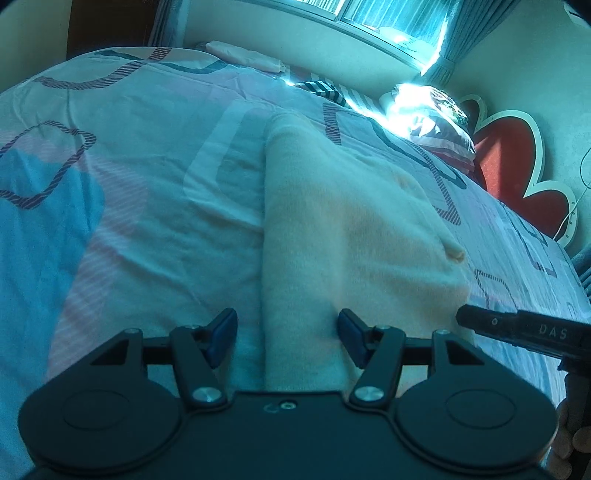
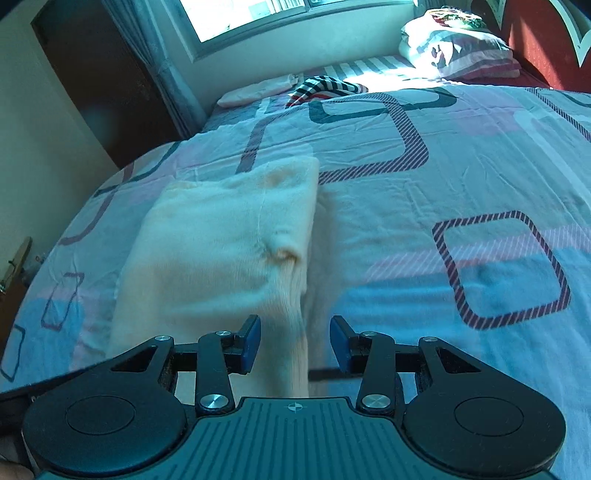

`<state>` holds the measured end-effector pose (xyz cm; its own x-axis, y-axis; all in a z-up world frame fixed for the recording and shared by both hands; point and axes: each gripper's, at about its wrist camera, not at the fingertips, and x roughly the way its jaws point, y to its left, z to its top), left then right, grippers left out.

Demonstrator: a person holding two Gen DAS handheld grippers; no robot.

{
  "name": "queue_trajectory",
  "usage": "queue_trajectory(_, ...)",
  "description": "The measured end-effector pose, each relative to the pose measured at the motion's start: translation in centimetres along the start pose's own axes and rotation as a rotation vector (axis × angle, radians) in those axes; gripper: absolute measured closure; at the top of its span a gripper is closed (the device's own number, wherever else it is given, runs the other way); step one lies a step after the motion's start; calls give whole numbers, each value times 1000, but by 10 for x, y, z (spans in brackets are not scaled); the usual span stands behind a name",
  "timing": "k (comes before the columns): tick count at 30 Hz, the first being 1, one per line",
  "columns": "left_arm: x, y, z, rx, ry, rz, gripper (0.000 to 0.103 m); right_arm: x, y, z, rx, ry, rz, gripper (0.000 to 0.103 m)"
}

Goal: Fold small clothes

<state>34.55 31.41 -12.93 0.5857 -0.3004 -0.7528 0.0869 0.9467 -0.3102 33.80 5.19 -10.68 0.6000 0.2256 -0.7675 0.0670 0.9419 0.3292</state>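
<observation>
A cream knit garment [image 1: 347, 229] lies folded into a long strip on the patterned bedspread [image 1: 147, 192]. It also shows in the right wrist view [image 2: 221, 243]. My left gripper [image 1: 288, 338] is open, its blue pads either side of the garment's near left edge. My right gripper [image 2: 293, 341] is open, straddling the garment's near right edge, just above the cloth. The right gripper's finger [image 1: 517, 325] shows at the right of the left wrist view, beside the garment's right corner.
A striped garment [image 2: 325, 88] and a pink folded item [image 2: 255, 90] lie at the far end of the bed. A pillow [image 2: 458, 44] sits by the red headboard [image 1: 513, 162]. A window [image 2: 251, 14] and curtain are behind. A dark door [image 2: 99, 81] is at left.
</observation>
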Motion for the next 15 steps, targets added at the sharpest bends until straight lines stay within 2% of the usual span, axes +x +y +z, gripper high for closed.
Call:
queue_trajectory(3, -1, -3, -5, 21, -13, 11, 44, 5, -10, -20, 17, 26, -25, 61)
queue_trajectory(9, -5, -8, -10, 40, -11, 31, 44, 2, -3, -29, -42, 27, -65, 61)
queue_trajectory(13, -3, -12, -11, 74, -13, 50, 44, 2, -4, -32, -37, 33, -69, 61)
queue_trajectory(15, -3, -15, -9, 87, -5, 54, 36, 2, -4, -33, -47, 29, -67, 61)
